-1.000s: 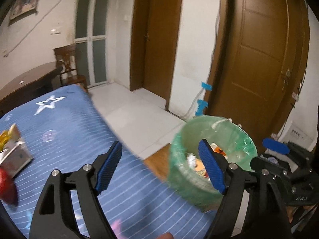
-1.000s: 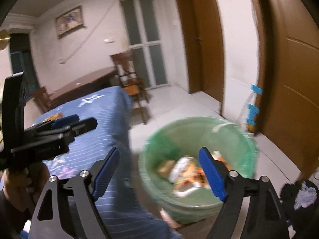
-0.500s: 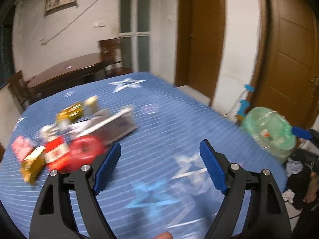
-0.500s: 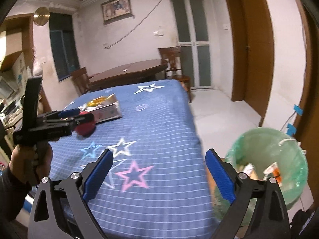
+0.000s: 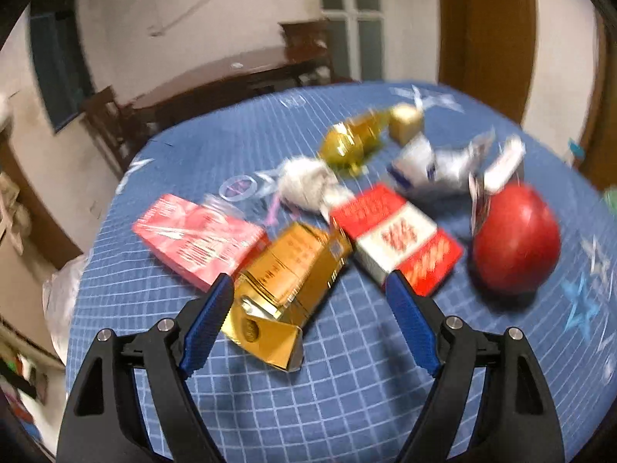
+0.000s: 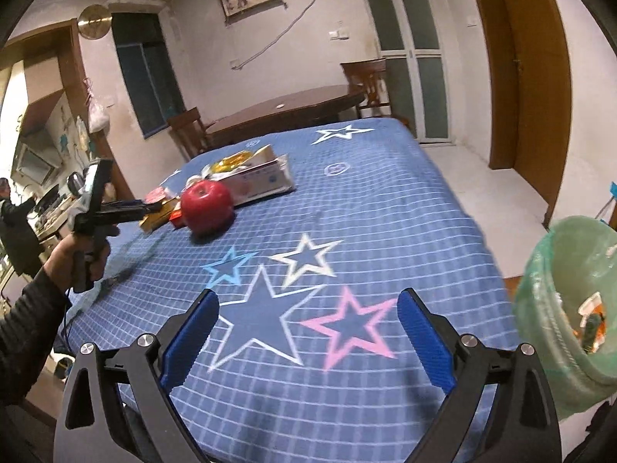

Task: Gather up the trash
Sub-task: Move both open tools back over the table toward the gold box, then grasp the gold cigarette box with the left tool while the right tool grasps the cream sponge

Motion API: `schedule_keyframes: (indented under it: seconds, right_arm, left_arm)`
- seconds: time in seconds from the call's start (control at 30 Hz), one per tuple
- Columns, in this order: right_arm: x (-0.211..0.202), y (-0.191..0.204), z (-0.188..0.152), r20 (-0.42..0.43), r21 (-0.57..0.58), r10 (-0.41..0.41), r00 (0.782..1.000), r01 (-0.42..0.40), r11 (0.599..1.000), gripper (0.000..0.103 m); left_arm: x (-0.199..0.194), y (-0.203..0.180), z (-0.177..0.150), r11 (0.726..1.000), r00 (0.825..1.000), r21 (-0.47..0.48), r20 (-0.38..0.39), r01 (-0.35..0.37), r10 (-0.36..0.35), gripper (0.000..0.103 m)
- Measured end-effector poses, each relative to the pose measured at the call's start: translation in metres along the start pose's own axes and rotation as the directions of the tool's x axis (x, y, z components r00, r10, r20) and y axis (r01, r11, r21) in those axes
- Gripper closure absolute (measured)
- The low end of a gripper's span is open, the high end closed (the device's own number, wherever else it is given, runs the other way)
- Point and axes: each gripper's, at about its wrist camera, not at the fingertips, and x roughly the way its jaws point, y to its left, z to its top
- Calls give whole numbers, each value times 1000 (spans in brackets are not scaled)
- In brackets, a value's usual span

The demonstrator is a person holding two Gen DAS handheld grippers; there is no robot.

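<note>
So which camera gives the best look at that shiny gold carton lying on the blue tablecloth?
The left wrist view: the shiny gold carton lies close, just beyond the open left gripper, though blurred. The right wrist view shows only a distant gold sliver beside the round red ball.

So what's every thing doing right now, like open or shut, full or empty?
Left gripper: open, holding nothing.
Right gripper: open, holding nothing.
Gold carton: lying down, near end torn open.
Red and white box: lying flat.
Red apple: whole.
Trash bin: green bag inside, some trash in it.
</note>
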Motion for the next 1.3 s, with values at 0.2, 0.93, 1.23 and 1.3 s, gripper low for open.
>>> schedule_keyframes:
  seconds: [0.2, 0.93, 1.23, 1.3]
  right_arm:
    - [18, 14, 6, -28, -17, 16, 999, -16, 1000, 10]
    - [52, 48, 18, -89, -42, 88, 992, -92, 995, 10]
    - [63, 70, 52, -96, -132, 129, 987, -141, 981, 10]
    - [66, 75, 70, -86, -141, 153, 984, -164, 976, 10]
  left_arm:
    - [4, 1, -9, 997, 997, 16, -32, 73, -73, 26]
    - [14, 22, 11, 984, 986, -127, -99, 125, -138, 44]
    - [50, 16, 19, 992, 984, -105, -155, 72, -88, 44]
    - [50, 15, 21, 992, 985, -103, -149, 68, -83, 48]
